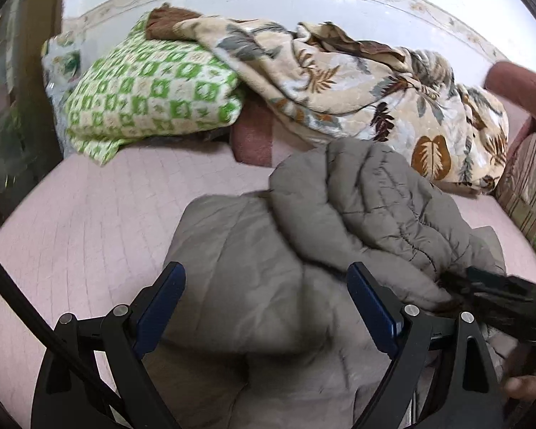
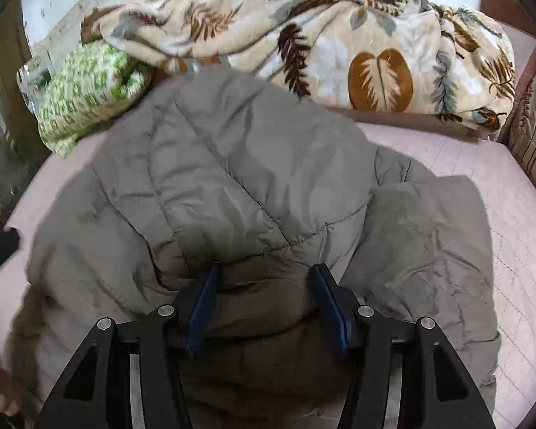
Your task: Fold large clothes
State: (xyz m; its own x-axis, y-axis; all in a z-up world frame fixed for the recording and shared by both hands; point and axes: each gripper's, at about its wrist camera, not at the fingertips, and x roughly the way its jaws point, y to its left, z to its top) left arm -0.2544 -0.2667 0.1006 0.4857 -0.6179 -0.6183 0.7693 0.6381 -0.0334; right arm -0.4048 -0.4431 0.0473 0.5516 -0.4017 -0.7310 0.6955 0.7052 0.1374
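Partly folded grey quilted jacket (image 2: 232, 186) on pink bedsheet (image 1: 89, 221), bunched between right gripper (image 2: 264, 304) fingers; left gripper (image 1: 264, 307) wide open, empty, above fabric; folds remaining.

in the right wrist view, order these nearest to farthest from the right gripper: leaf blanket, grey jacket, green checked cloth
1. Grey jacket: directly at the right gripper, fabric between its open fingers.
2. Green checked cloth: beyond the jacket, upper left.
3. Leaf blanket: along the back, by the wall.
The last two are close to call.
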